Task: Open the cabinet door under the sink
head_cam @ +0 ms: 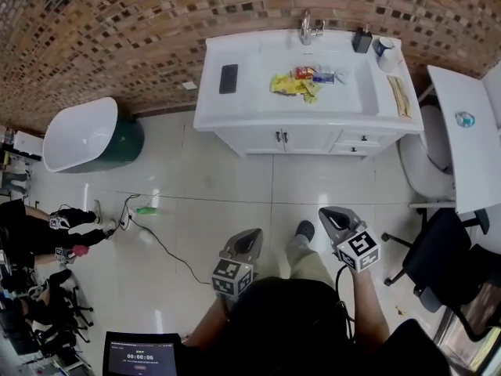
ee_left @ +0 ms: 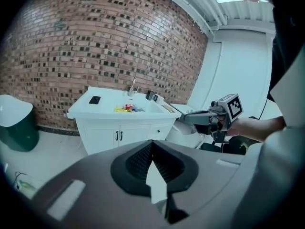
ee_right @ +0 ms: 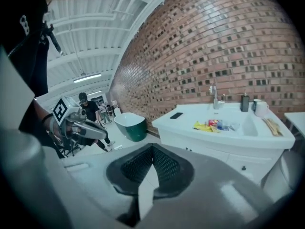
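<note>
Cabinet door (head_cam: 257,139) shut, tile floor (head_cam: 235,202) before it

head view: steeply down, well back | both gripper views: forward, well back | shared: sink cabinet (head_cam: 250,138)

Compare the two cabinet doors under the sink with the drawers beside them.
The cabinet doors are tall, the drawers low and stacked. The cabinet doors bear dark vertical handles at their meeting edges, the drawers small dark knobs. Both are white and shut.
</note>
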### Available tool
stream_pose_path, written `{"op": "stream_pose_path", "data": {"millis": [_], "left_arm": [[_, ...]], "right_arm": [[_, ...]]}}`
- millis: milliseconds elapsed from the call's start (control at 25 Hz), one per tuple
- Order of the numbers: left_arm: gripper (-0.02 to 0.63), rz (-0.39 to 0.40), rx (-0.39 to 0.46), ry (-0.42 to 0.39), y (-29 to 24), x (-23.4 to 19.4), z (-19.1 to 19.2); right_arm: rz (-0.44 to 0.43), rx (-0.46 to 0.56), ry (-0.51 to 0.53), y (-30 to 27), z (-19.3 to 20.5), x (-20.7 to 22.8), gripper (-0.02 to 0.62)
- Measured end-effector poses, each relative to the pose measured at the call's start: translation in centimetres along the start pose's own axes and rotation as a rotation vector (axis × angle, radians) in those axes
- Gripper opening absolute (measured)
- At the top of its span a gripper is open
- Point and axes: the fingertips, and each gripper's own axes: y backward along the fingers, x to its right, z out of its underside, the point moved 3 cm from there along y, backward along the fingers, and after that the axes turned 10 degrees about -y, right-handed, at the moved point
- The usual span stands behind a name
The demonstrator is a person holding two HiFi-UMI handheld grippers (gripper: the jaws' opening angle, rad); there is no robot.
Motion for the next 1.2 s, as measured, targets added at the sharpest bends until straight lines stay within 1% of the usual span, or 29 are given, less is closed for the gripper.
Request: {"op": "stream_pose_path", "data": {"millis": [80,200,320,400,480,560,640,760,840,1000,1120,1200], "left_arm": [[0.017,0.014,-0.041,0.002,-1.1,0.4,0.5],[0.017,0.037,-0.093,-0.006,-3.1,0.3,1.0],[0.017,0.049,-0.143,-0.059,-6.8,-0.5,1.4],[0.018,0.06,-0.16,-0.099,-9.9,-1.1,1.7],[0.018,0.074,-0.162,-0.112,-13.2,-2.0,2.0],[0.045,0.091,-0.161,-0.092,-16.6,-3.4,2.6],[0.051,0.092,-0.151,-0.062,-19.8,-5.0,3.3],[0.054,0.064,-0.132,-0.03,-24.0,-7.8,4.3],[0.059,0.04,-0.121,-0.02,-27.0,-9.8,4.8],[0.063,0.013,-0.122,-0.041,-33.1,-12.8,6.2],[0.068,-0.018,-0.112,-0.035,-36.5,-15.1,6.9],[0.069,-0.045,-0.099,-0.037,-38.4,-16.7,7.3]], "right_arm": [[0.047,0.017,-0.058,0.9,1.0,2.4,-0.009],[0.102,0.029,-0.139,2.0,2.7,4.7,-0.009],[0.136,0.01,-0.184,2.3,4.7,6.4,-0.009],[0.156,-0.009,-0.209,2.4,6.2,7.1,-0.009],[0.17,-0.02,-0.246,2.5,7.7,7.5,-0.009],[0.183,-0.005,-0.3,2.5,8.8,7.6,-0.009],[0.202,0.015,-0.349,2.6,9.7,7.6,-0.009],[0.231,0.033,-0.394,2.6,11.1,7.8,-0.009],[0.233,0.056,-0.413,2.6,11.8,7.9,-0.009],[0.215,0.094,-0.44,2.8,13.0,7.5,-0.009],[0.207,0.092,-0.441,2.3,13.7,6.8,-0.009],[0.201,0.128,-0.446,1.6,13.5,6.7,-0.009]]}}
